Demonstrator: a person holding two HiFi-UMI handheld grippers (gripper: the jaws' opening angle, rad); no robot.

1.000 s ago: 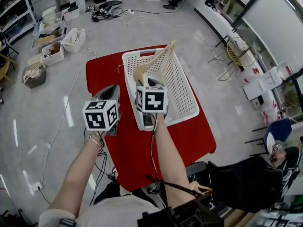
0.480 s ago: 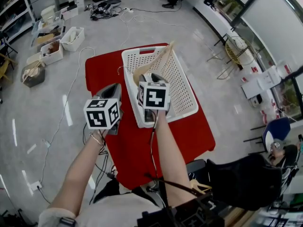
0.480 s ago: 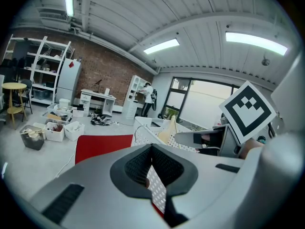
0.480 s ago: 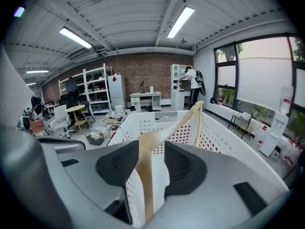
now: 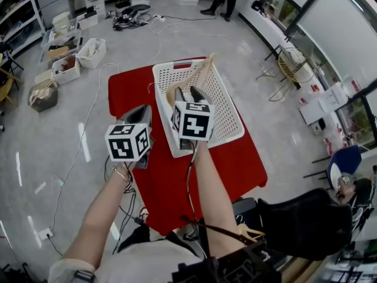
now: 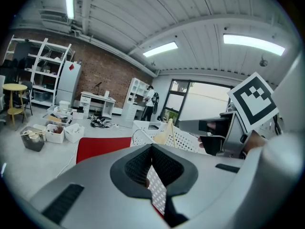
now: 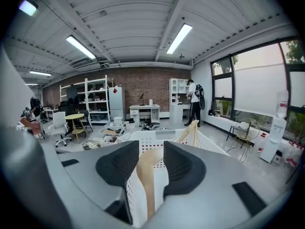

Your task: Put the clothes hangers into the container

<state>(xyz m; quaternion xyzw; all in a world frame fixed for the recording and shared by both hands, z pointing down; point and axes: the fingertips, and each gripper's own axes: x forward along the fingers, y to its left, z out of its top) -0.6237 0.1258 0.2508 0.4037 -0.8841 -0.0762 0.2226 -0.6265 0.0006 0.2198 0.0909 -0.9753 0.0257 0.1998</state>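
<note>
Hovering over basket: right gripper jaws apart, wooden hanger beyond, seemingly untouched; left gripper jaws together, empty.

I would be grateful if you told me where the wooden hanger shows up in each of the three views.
Head view: wooden hanger upper centre, leaning in the white basket.
Left gripper view: hanger at centre, poking above the basket.
Right gripper view: hanger lower centre, seen between the open fingers.
Shared landmark: the white basket.
</note>
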